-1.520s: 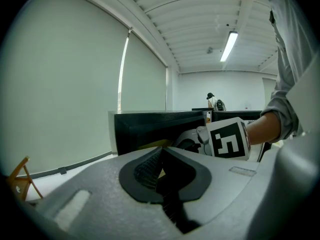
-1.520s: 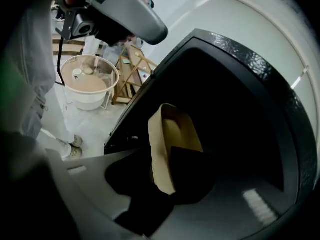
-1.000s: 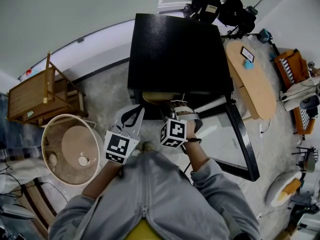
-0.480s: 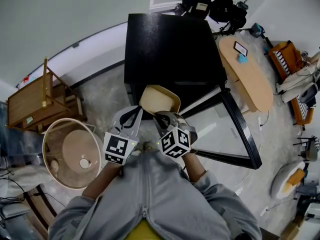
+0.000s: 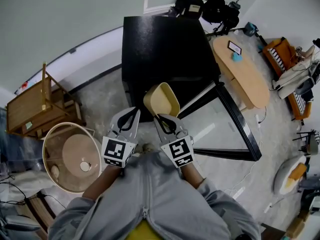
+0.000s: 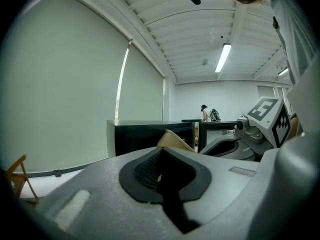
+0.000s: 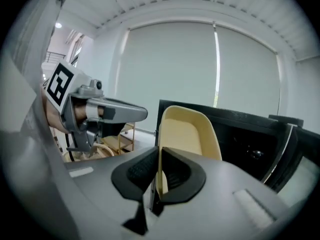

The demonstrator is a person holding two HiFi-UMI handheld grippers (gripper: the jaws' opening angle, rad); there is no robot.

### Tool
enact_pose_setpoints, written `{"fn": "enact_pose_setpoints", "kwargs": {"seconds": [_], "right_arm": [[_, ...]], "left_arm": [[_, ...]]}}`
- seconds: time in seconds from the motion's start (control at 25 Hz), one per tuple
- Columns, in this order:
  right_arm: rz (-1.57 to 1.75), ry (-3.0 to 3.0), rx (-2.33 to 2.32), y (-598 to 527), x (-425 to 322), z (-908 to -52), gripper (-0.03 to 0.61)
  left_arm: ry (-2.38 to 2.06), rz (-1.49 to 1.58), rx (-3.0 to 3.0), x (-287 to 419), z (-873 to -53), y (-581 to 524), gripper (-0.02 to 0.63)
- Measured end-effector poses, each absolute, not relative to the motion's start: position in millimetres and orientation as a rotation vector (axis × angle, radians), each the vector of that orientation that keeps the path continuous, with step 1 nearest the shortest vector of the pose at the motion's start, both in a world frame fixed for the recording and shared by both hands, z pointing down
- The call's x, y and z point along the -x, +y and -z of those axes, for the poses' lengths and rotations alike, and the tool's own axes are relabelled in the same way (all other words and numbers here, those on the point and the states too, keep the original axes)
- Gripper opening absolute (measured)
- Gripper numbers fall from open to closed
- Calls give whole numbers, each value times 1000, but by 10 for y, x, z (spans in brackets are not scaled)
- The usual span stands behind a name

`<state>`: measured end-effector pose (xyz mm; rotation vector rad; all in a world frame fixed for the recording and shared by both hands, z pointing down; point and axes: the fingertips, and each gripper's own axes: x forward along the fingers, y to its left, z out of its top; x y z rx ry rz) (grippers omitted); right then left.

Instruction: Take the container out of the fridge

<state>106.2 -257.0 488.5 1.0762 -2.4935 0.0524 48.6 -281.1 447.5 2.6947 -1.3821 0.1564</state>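
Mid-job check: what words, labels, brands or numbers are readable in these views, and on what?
No readable text in any view.
Marker cube on the left gripper, and the one on the right gripper: black-and-white square patterns, not letters.
Container: plain, no label showing.
Fridge: black, no brand visible.
Dark item on the oval table: too small to read.

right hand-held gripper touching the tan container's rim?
Touching. The right gripper view shows the right hand-held gripper with both jaws pressed on the container rim, no gap.
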Motion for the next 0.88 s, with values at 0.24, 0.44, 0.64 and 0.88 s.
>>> {"fn": "enact_pose_setpoints", "kwargs": {"seconds": [0.24,0.44,0.64,0.88], "right_arm": [[-128,-2671,-1213,-2468,-1153,-4625,15],[-107,-2782,-1347,-2437,-1253,-4355,17],[-23,-2748,-1510,-2492,-1366,-4190,17],[122,-2624,-1639,-2580,-1441,-4040,17]], "left_arm": [[-1385,-85,-2709,-495,-4387,-2763,-3],[-1389,-40,-2716,-502,-4296,-2732,-3],[-1447,-4,-2740,-455,-4142,-2737,-3],[-1469,-8,-2772,-476,-4018,-2726,-3]]}}
